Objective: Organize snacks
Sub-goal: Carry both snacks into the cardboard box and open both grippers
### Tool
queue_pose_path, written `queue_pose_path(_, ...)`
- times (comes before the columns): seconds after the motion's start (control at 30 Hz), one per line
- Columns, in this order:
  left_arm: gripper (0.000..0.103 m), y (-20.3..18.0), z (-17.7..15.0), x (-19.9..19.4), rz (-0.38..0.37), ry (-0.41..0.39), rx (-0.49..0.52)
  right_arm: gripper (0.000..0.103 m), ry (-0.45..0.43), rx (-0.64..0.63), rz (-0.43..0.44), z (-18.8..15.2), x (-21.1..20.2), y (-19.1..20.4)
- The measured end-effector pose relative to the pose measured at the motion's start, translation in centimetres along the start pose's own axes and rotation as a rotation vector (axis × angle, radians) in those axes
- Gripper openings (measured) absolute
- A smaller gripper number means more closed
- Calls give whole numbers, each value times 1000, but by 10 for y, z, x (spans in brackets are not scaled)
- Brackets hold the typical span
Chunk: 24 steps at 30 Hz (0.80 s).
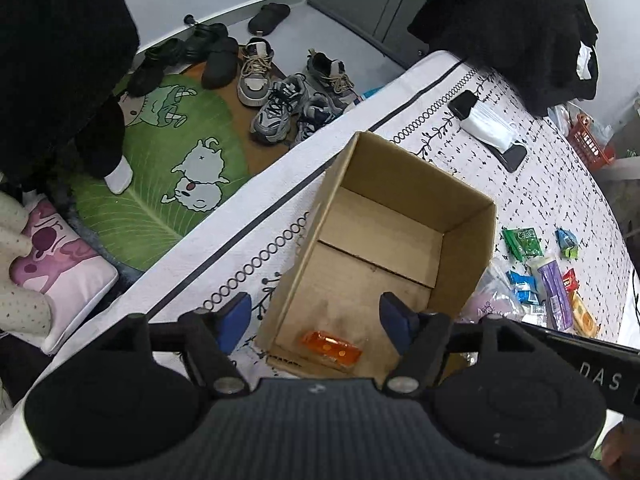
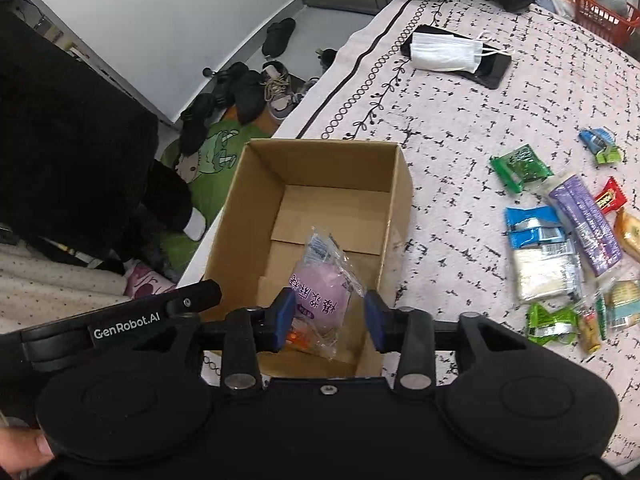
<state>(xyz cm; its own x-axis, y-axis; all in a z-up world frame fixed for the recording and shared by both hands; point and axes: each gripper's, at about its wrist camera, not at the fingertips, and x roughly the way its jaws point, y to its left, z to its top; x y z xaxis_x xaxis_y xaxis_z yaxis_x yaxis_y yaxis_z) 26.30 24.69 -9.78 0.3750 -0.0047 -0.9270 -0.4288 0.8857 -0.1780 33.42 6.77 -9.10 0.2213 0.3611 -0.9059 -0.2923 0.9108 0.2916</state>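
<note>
The right wrist view is showing the right gripper [image 2: 330, 320] hanging half open around a light, crinkly pink snack bag [image 2: 320, 280], not gripping it, best pinched at its seam.

Brown cardboard box [image 1: 404, 216], orange packet [image 1: 332, 347], pale purple snack bag [image 2: 320, 288], white black-flecked bedspread [image 2: 480, 120], green cartoon rug [image 1: 160, 184], blue-padded black tongs [image 1: 314, 318]
</note>
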Motion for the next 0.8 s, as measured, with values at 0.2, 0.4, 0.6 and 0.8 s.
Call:
queue_pose_path(0.2, 80, 5, -6, -10, 8, -7, -15, 43, -17, 3, 0, -5, -11, -2)
queue_pose_path(0.4, 85, 1, -13, -20, 5, -17, -14, 48, -33, 14, -23, -14, -26, -15)
queue_pose_path(0.6, 88, -9, -24, -28, -7, -29, 4, 55, -59, 24, -45, -26, -39, -30)
queue_pose_path(0.8, 96, -22, -34, -37, -20, -52, 27, 61, -88, 31, -55, -36, -55, -44)
